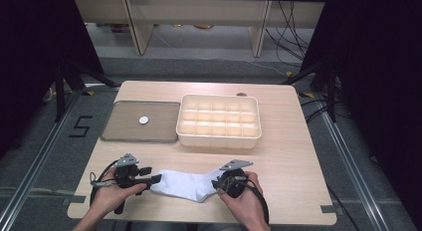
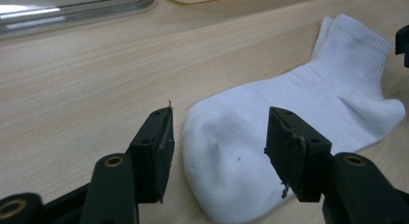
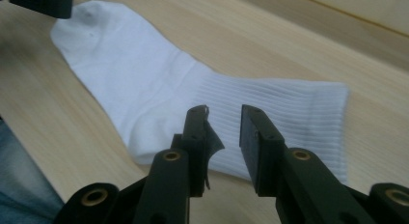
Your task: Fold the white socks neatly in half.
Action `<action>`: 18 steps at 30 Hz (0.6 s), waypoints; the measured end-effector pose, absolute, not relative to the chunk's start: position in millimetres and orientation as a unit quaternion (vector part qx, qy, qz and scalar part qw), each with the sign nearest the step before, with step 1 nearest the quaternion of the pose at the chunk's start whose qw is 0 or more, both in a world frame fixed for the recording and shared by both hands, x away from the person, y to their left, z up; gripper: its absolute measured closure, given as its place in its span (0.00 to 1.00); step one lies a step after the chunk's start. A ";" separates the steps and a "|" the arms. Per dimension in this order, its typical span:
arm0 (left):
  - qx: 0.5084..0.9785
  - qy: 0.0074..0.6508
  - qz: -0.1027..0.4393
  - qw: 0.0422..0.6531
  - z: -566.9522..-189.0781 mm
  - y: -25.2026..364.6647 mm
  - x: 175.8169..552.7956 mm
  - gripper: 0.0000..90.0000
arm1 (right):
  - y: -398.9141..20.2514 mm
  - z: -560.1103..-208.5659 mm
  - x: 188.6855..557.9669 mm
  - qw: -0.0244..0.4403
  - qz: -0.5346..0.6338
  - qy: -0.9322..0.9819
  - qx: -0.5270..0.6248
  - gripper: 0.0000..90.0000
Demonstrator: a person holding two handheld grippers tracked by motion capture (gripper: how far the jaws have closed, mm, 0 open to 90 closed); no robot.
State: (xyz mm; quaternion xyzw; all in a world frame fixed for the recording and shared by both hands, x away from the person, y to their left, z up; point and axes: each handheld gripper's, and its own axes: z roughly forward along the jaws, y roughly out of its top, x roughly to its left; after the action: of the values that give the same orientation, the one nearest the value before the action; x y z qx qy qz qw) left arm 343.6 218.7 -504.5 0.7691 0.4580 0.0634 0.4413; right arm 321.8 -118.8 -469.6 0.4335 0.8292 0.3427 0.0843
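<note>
A white ankle sock (image 1: 184, 183) lies flat on the wooden table near its front edge, toe to the left and ribbed cuff to the right. My left gripper (image 1: 154, 180) is at the toe end. In the left gripper view its jaws (image 2: 219, 122) stand open on either side of the sock's toe (image 2: 231, 156), with nothing pressed between them. My right gripper (image 1: 217, 185) is at the cuff end. In the right gripper view its jaws (image 3: 224, 113) hover over the ribbed cuff (image 3: 289, 103) with a gap between them, not gripping the fabric.
A cream box (image 1: 219, 136) divided into several compartments stands behind the sock at mid-table. Left of it lies a flat grey tray (image 1: 119, 131) with a small white disc (image 1: 144, 120) on it. The table's front edge runs just below the person's hands.
</note>
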 end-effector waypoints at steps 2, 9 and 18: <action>0.770 0.461 0.057 0.437 -507.8 218.8 344.9 0.49 | -113.9 -468.0 322.9 0.072 0.343 0.830 0.433 0.89; 0.769 0.470 0.065 0.429 -509.3 217.5 347.9 0.51 | -103.3 -468.3 323.9 0.055 0.326 0.835 0.440 1.00; 0.782 0.455 0.079 0.419 -503.8 217.9 348.6 0.53 | -87.6 -461.3 326.1 0.050 0.322 0.839 0.437 1.00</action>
State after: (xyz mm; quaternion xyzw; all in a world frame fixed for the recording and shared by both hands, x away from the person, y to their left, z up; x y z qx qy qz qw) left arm 348.6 217.9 -503.8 0.7820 0.4545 0.0794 0.4190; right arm 326.1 -87.6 -461.3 0.4365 0.8386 0.3220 0.0495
